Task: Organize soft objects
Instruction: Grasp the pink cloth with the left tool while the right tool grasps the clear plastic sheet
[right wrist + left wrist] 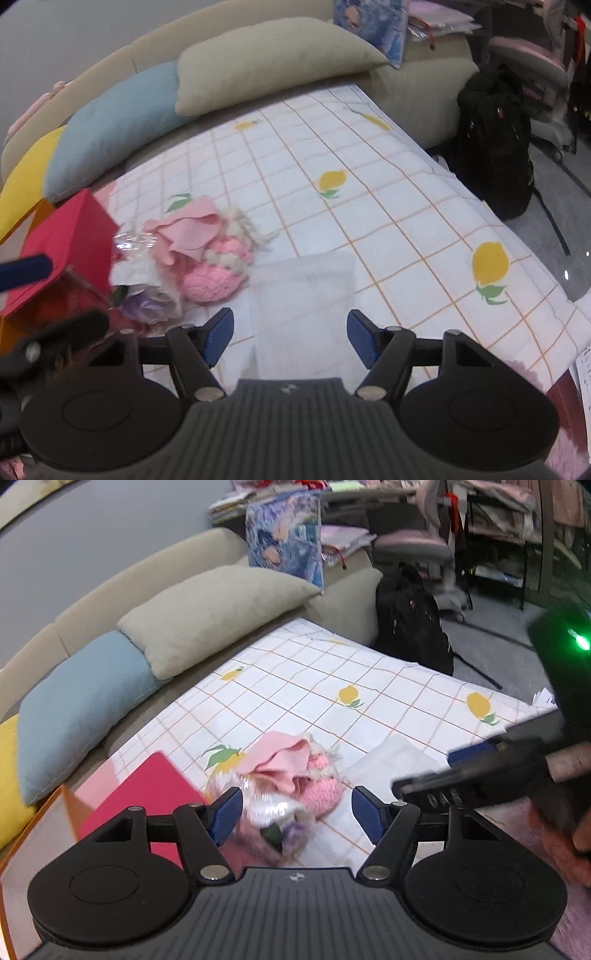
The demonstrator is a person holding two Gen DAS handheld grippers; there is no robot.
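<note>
Overhead, both grippers hang wide open and empty above a lemon-print quilt (369, 206). Left gripper (297, 814) faces the pile of soft objects (291, 775), pink cloth over pink knitwear, beside a red box (147, 794). Right gripper (290, 338) frames a folded white towel (303, 295) lying just right of the pile. Judged from here, a clean pickup means lowering the blue pads (219, 334) straight onto the towel's near edge, pinching all layers together.
</note>
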